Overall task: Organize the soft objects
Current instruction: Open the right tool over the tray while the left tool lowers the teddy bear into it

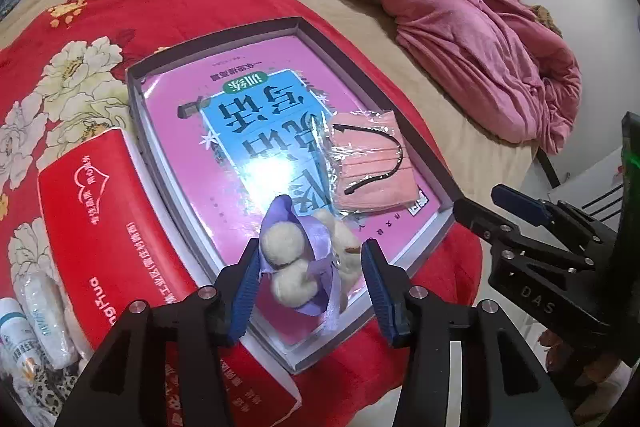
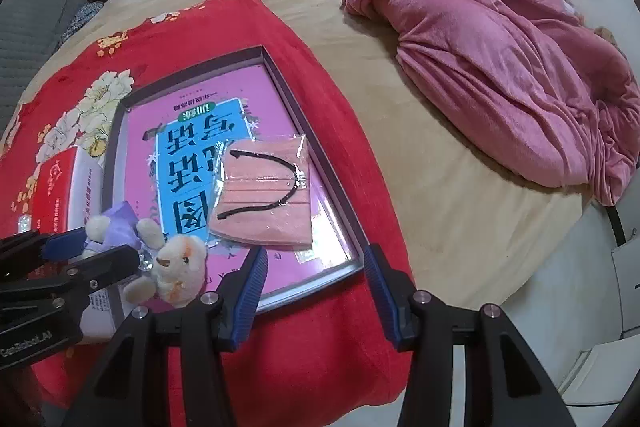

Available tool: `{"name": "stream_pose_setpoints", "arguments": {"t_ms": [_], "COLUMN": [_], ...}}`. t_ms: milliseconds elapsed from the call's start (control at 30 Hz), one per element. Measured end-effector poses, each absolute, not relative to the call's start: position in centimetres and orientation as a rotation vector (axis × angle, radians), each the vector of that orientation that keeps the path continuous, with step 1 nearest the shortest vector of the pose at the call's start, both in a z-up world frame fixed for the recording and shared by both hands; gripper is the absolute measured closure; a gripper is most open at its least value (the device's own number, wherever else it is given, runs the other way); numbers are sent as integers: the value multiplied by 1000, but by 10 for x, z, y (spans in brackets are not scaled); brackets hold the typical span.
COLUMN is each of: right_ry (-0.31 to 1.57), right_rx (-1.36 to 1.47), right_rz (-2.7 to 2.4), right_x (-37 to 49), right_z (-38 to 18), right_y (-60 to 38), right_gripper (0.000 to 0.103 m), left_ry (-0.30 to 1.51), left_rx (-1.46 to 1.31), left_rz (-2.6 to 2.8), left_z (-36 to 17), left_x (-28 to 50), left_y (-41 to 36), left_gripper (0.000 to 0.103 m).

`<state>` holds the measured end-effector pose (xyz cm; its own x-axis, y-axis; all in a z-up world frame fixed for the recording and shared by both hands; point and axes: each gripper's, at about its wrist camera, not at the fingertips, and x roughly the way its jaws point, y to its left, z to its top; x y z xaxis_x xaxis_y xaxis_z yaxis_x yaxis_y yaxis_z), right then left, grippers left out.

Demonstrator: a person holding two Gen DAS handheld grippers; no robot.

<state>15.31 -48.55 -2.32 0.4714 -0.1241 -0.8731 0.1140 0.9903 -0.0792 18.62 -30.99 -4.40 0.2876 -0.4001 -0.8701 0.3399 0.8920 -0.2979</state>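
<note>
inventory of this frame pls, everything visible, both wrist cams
box: 1, grey shallow, on the red blanket
book: 1, pink and blue cover, lying flat in the box
face mask: 1, peach with black loops, in clear wrap, on the book
teddy bear: 1, cream with purple ribbon, near corner of the box
red blanket: 1, red floral, on the bed
bed: 1, beige sheet
pink quilt: 1, bunched on the far side of the bed
tissue pack: 1, red, left of the box
left tool: open, straddling the bear
right tool: open, empty, over the box edge
</note>
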Motion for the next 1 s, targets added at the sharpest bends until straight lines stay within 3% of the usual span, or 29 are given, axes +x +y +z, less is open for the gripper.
{"name": "stream_pose_setpoints", "arguments": {"t_ms": [100, 200, 800, 1000], "right_ry": [1061, 1054, 1009, 978], "right_rx": [-8, -7, -15, -15], "right_rz": [-145, -144, -131, -129], "right_x": [152, 151, 143, 137], "right_z": [-19, -16, 10, 21], "right_y": [-484, -484, -478, -469], "right_gripper": [53, 53, 52, 42], "left_ry": [1175, 1158, 1097, 1056], "left_rx": [-63, -62, -90, -105], "left_rz": [-493, -492, -456, -437], "left_z": [-41, -37, -4, 15], "left_x": [187, 187, 192, 182], "left_y": [-308, -306, -275, -259], "left_gripper": [50, 37, 27, 25]}}
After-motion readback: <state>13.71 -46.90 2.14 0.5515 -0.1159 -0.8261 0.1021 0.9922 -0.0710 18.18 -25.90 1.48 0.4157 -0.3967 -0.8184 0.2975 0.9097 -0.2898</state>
